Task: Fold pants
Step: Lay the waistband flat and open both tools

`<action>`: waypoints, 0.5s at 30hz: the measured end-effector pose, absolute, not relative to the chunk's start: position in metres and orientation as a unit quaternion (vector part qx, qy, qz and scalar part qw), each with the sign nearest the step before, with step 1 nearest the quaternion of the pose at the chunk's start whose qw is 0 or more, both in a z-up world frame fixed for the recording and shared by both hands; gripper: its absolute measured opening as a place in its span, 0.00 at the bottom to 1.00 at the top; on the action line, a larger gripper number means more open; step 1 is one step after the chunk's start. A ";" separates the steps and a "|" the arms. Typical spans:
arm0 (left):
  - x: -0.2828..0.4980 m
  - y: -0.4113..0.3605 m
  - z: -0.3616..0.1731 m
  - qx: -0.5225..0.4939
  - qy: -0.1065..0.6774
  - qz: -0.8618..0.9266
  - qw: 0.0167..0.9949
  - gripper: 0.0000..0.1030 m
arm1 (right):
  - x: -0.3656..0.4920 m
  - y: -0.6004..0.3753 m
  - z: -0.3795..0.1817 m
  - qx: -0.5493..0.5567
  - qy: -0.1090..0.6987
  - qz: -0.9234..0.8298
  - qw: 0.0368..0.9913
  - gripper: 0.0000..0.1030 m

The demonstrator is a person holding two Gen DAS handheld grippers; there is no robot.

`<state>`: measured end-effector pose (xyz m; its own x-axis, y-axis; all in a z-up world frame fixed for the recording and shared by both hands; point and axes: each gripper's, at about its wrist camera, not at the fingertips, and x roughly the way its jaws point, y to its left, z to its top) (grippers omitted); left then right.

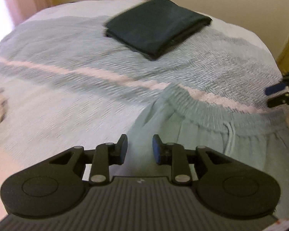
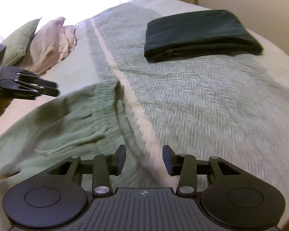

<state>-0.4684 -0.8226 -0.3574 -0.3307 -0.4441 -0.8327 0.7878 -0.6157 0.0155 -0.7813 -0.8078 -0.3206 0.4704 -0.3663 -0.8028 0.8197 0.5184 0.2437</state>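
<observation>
Pale green pants (image 1: 212,134) with an elastic waistband and white drawstring lie spread on the bed, seen also in the right wrist view as green pants (image 2: 63,119). My left gripper (image 1: 140,147) hovers open just over the pants' left edge, nothing between its fingers. My right gripper (image 2: 144,158) is open above the waistband end near the blanket's pale stripe. Its blue-padded tips show at the right edge of the left wrist view as the right gripper (image 1: 277,94). The left gripper (image 2: 54,90) shows at the left of the right wrist view.
A dark green folded garment (image 1: 158,28) lies farther back on the herringbone blanket (image 1: 67,61); it is also the dark folded garment (image 2: 200,34). Pillows (image 2: 48,42) sit at the bed's left. A wall and curtain stand behind the bed.
</observation>
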 end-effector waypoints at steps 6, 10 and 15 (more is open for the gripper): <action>-0.374 -0.722 -0.311 0.396 0.235 -0.751 0.474 0.27 | -0.758 -0.715 -0.298 0.336 0.353 -0.361 0.795 0.47; -0.305 -0.628 -0.293 0.381 0.266 -0.716 0.520 0.30 | -0.729 -0.646 -0.288 0.340 0.354 -0.338 0.803 0.56; -0.225 -0.489 -0.284 0.370 0.306 -0.666 0.571 0.34 | -0.695 -0.563 -0.274 0.339 0.364 -0.315 0.808 0.58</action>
